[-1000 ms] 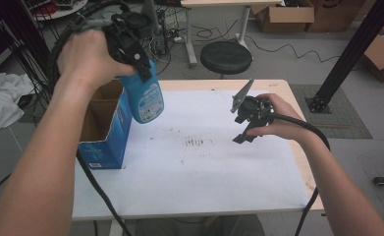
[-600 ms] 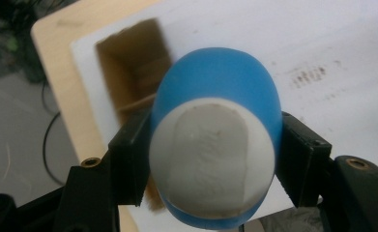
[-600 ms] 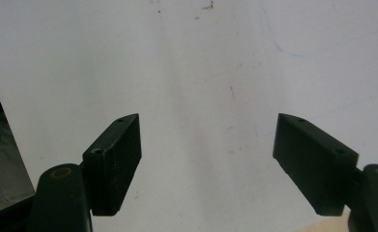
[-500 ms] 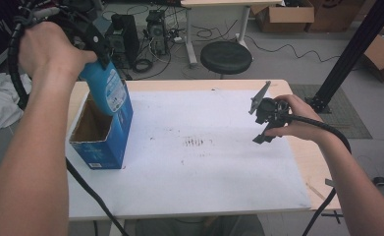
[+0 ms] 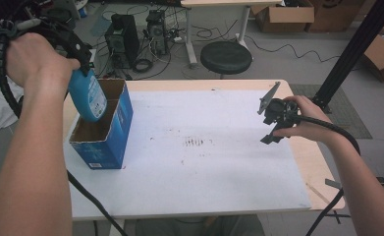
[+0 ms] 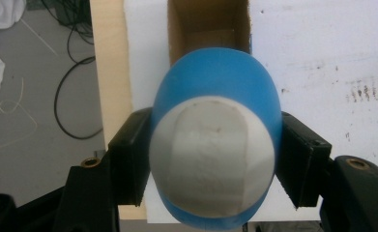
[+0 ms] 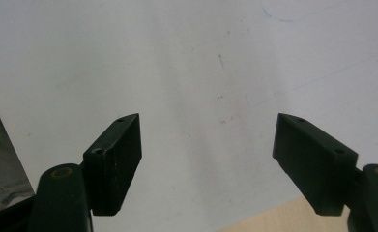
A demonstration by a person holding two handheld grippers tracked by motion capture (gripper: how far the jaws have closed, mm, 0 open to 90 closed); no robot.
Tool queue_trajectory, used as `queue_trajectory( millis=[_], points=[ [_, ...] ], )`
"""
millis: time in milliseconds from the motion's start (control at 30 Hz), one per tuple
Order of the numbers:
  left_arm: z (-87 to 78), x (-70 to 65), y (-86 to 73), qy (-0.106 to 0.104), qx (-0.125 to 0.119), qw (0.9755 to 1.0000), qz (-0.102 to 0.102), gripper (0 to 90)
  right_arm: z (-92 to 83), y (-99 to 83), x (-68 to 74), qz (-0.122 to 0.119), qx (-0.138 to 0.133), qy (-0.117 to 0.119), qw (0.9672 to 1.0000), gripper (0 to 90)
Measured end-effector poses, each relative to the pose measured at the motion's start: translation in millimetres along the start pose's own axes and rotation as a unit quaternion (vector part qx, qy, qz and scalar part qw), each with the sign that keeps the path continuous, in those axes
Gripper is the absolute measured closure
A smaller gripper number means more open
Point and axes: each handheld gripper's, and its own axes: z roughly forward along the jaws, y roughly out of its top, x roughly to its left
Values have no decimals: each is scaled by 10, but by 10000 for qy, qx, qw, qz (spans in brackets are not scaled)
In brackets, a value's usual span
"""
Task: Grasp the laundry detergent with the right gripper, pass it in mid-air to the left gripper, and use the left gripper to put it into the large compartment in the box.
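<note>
My left gripper (image 5: 76, 69) is shut on a blue bottle (image 5: 88, 96) with a white label, held top end up over the open blue cardboard box (image 5: 104, 137) at the table's left edge. The bottle's lower end dips into the box mouth. In the left gripper view the two black pads (image 6: 134, 159) press on both sides of the bottle (image 6: 215, 140), whose white cap faces the camera, with the box opening (image 6: 208, 24) beyond it. My right gripper (image 5: 270, 118) hovers over the right side of the white mat, open, its fingers (image 7: 114, 162) wide apart with nothing between them.
A white mat (image 5: 199, 147) with small dark marks covers the wooden table (image 5: 322, 172). Behind the table stand a black stool (image 5: 226, 56), computer cases (image 5: 123, 39) and loose cables. A black post (image 5: 349, 54) rises at the right. Cardboard boxes (image 5: 283, 17) sit at the back.
My left hand has carried the bottle leftwards and down, from beside the box to over its opening. My right hand has drifted rightwards toward the table's edge, jaws unchanged.
</note>
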Motion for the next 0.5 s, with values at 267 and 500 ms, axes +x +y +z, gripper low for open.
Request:
queue_trajectory(
  millis=[267, 500],
  points=[
    [246, -10, -40, -17, 124, 9999, -40, 390, 7, -36, -6, 21, -20, -41, 10000, 261],
    [529, -41, -80, -112, 319, 9994, 28, 390, 38, -70, 3, 69, 26, -29, 10000, 264]
  ],
)
